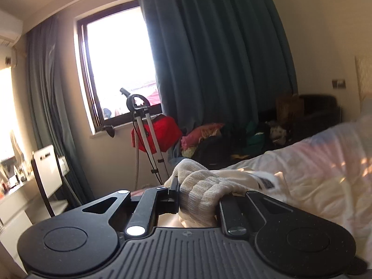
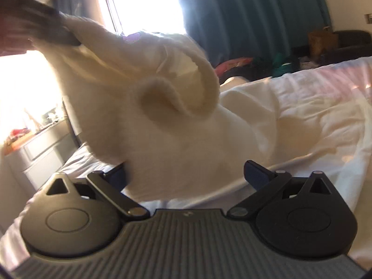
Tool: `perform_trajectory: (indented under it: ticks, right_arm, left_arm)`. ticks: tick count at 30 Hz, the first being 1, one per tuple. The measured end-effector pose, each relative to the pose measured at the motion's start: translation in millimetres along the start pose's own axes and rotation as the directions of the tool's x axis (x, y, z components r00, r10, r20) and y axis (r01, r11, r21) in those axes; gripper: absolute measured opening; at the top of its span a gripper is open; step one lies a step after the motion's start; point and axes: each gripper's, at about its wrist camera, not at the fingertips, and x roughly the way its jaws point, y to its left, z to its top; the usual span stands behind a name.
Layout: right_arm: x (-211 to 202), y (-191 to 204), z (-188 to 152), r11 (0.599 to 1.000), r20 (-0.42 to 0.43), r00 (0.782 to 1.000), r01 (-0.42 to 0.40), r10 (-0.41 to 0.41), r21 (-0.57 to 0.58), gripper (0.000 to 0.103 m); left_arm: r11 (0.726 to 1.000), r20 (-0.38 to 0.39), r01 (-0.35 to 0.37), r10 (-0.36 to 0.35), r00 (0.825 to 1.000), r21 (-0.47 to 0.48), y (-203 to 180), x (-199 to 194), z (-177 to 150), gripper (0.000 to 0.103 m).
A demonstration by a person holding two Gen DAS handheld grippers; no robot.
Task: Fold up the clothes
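Observation:
A cream knitted garment is bunched between the fingers of my left gripper, which is shut on its ribbed edge and holds it above the bed. In the right wrist view the same garment hangs lifted from the upper left, where the left gripper shows blurred, and drapes down onto the white bed sheet. My right gripper is open, its fingers spread on either side of the garment's lower part.
A pile of coloured clothes lies beyond the bed by the dark green curtain. A garment steamer stand with a red item stands under the window. A chair and a cluttered desk are at left.

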Motion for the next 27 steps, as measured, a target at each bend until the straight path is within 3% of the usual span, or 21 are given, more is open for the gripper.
perform_trajectory:
  ticks: [4,7,9,11,12,14,16,18,23,27]
  right_arm:
    - [-18,12,-7,1.0,-0.102,0.995,-0.013,0.014,0.01,0.101]
    - [-31,20,-14,1.0,-0.208,0.978,-0.002,0.003,0.004,0.092]
    - [-37,22,-19,1.0,-0.277,0.961,0.003,0.003,0.023,0.077]
    - [-42,21,-25,0.998,-0.327,0.945,0.018,0.002,0.058,0.07]
    - [-45,21,-29,0.997,-0.343,0.939,0.031,-0.006,0.066,0.052]
    - [-54,16,-33,0.988,-0.344,0.939,0.068,-0.017,0.136,0.026]
    - [-64,10,-38,0.973,-0.344,0.938,0.105,-0.028,0.207,0.021]
    - [-73,10,-32,0.97,-0.3,0.95,0.153,-0.091,0.189,0.012]
    - [-72,14,-13,0.969,-0.177,0.97,0.196,-0.168,0.151,0.011]
    - [-67,16,-6,0.974,-0.153,0.969,0.207,-0.191,0.095,0.011]
  left_arm:
    - [0.998,-0.058,-0.006,0.003,0.998,-0.067,22,-28,-40,0.014]
    - [0.993,-0.102,-0.014,0.002,0.995,-0.117,39,-49,-70,0.014]
    - [0.988,-0.131,-0.02,0.0,0.991,-0.15,50,-63,-89,0.014]
    - [0.984,-0.176,-0.033,0.002,0.984,-0.174,61,-61,-111,0.014]
    - [0.98,-0.197,-0.043,0.004,0.98,-0.193,69,-60,-122,0.014]
    - [0.965,-0.247,-0.045,-0.021,0.969,-0.258,84,-53,-144,0.014]
    - [0.943,-0.304,-0.028,-0.079,0.949,-0.332,98,-45,-163,0.016]
    - [0.934,-0.353,-0.022,-0.113,0.929,-0.356,101,-39,-180,0.022]
    - [0.959,-0.38,-0.043,-0.069,0.922,-0.278,81,-41,-180,0.03]
    - [0.996,-0.357,-0.016,-0.014,0.934,-0.082,57,-55,-167,0.047]
